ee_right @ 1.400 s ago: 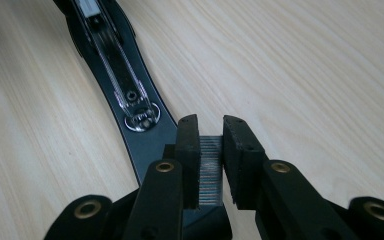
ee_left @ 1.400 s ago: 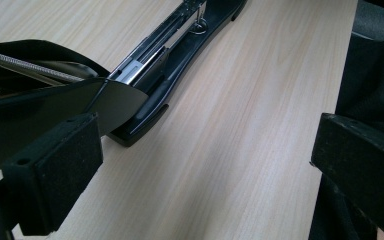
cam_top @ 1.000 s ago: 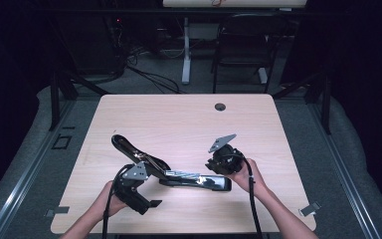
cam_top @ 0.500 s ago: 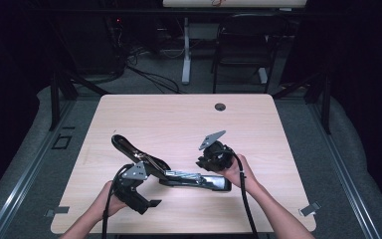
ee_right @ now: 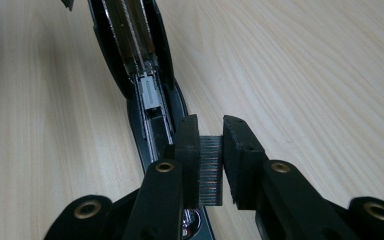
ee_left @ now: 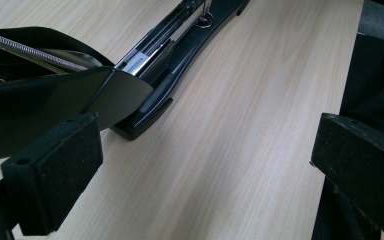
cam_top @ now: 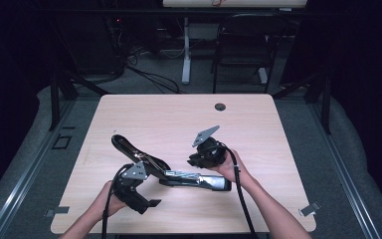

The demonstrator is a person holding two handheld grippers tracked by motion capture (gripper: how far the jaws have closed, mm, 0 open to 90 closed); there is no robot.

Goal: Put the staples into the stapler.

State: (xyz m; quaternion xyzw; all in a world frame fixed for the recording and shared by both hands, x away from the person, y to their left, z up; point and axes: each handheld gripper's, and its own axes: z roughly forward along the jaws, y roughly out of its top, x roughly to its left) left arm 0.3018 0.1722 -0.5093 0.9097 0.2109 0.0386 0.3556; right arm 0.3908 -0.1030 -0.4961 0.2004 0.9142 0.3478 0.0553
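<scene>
A long black stapler (cam_top: 195, 180) lies open near the table's front edge, its lid (cam_top: 129, 148) swung up and back to the left. In the right gripper view its metal magazine channel (ee_right: 130, 40) lies bare, with the pusher block (ee_right: 151, 92) in it. My right gripper (ee_right: 211, 145) is shut on a short strip of staples (ee_right: 211, 172), held just over the rear of the channel. In the high view that gripper (cam_top: 199, 159) hangs over the stapler's middle. My left gripper (cam_top: 148, 188) stands open at the stapler's hinge end, its pads (ee_left: 50, 170) wide apart over bare wood, the lid (ee_left: 55, 100) beside one pad.
The light wooden table (cam_top: 179, 114) has a round cable hole (cam_top: 220, 106) near its far edge. A dark chair (cam_top: 243, 45) and a white desk leg (cam_top: 185, 55) stand beyond it, with cables on the floor. Two small clips lie on the floor by the front corners.
My right gripper has carried the staple strip leftward, from beside the stapler's right end to over its middle. The left gripper and the stapler have stayed put.
</scene>
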